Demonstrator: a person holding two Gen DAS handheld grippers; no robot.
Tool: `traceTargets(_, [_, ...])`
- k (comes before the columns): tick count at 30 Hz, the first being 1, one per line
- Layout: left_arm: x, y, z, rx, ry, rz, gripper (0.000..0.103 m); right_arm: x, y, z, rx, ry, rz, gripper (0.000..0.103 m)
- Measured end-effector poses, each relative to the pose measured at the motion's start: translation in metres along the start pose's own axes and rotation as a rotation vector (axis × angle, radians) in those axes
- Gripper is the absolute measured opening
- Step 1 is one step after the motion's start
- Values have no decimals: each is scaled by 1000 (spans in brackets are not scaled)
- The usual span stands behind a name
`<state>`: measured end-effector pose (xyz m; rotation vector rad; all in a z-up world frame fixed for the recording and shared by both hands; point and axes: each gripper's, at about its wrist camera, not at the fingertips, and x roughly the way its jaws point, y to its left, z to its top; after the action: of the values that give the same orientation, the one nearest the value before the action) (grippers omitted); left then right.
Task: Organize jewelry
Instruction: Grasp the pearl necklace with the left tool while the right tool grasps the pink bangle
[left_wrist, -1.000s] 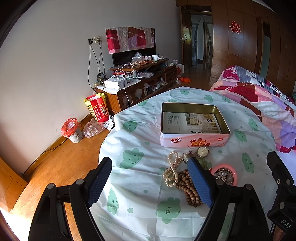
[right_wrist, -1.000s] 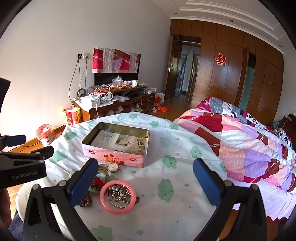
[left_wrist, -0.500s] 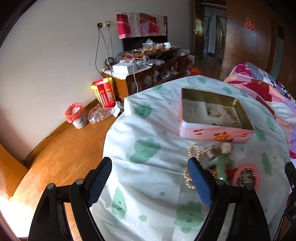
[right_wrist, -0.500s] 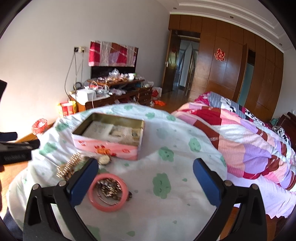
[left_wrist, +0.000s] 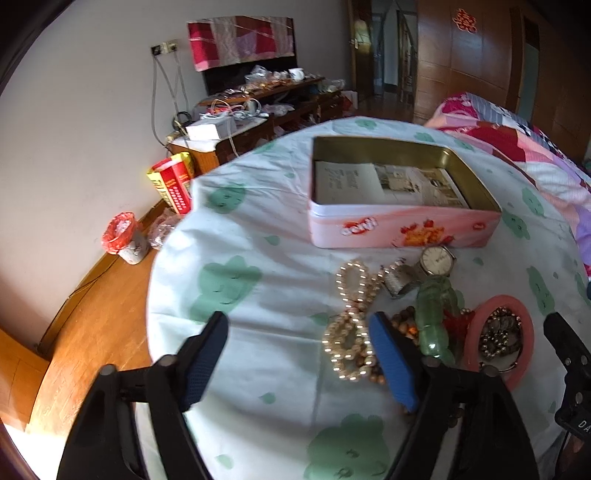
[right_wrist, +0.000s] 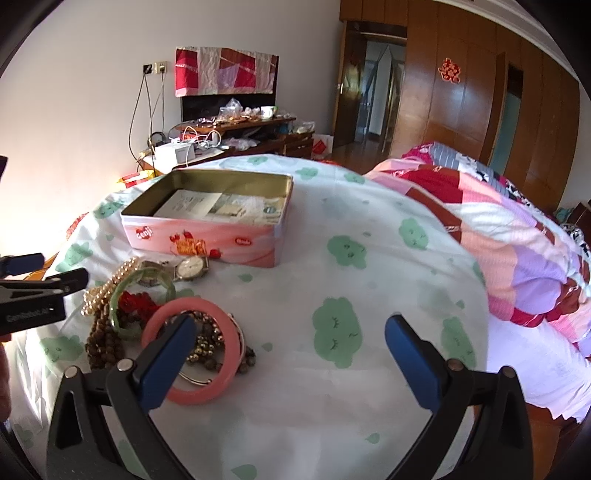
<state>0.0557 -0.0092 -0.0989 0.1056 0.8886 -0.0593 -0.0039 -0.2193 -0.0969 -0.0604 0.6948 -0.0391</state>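
An open pink tin (left_wrist: 402, 225) (right_wrist: 207, 240) with papers inside stands on the round table. In front of it lies a jewelry pile: a pearl necklace (left_wrist: 351, 317) (right_wrist: 107, 284), a wristwatch (left_wrist: 437, 260) (right_wrist: 190, 267), a green bangle (left_wrist: 434, 310) (right_wrist: 122, 291), brown wooden beads (right_wrist: 101, 343), and a pink bangle (left_wrist: 498, 343) (right_wrist: 221, 332) around dark beads. My left gripper (left_wrist: 299, 354) is open and empty, its right finger beside the pearls. My right gripper (right_wrist: 288, 354) is open and empty, its left finger over the pink bangle.
The table has a white cloth with green cloud prints (right_wrist: 351, 295). A bed with a patchwork quilt (right_wrist: 517, 229) lies right. A cluttered wooden TV stand (left_wrist: 258, 114), a red-and-yellow bag (left_wrist: 173, 184) and a small red-lined bin (left_wrist: 123, 236) stand by the wall at left.
Both grippers have come closer and lower toward the jewelry pile; the left view swung left then back toward the table. Both stay open. The jewelry has not moved.
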Motion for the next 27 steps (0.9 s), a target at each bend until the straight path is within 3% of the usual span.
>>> traceTargets(3, [9, -7, 1, 14, 13, -17, 63, 4, 0, -1, -5, 12, 34, 91])
traceTargets(8, [19, -9, 2, 15, 35, -42, 51, 18, 4, 0, -19, 55, 105, 58])
traceTargets(10, [22, -9, 1, 14, 40, -53, 48, 24, 8, 1, -34, 68, 120, 50])
traceTargets(16, [25, -10, -1, 28, 26, -65, 44, 34, 16, 0, -64, 91, 146, 40])
traceTargets(18, [25, -9, 0, 25, 30, -92, 20, 37, 18, -2, -66, 108, 177, 35])
traceTargets(21, [24, -9, -1, 29, 29, -121, 14, 38, 19, -4, -73, 109, 210, 21])
traceTargets(26, [12, -5, -3, 21, -6, -159, 12, 37, 22, -6, -79, 100, 244, 14])
traceTargets(27, [9, -4, -3, 21, -14, -156, 5, 36, 20, -6, -71, 96, 250, 14])
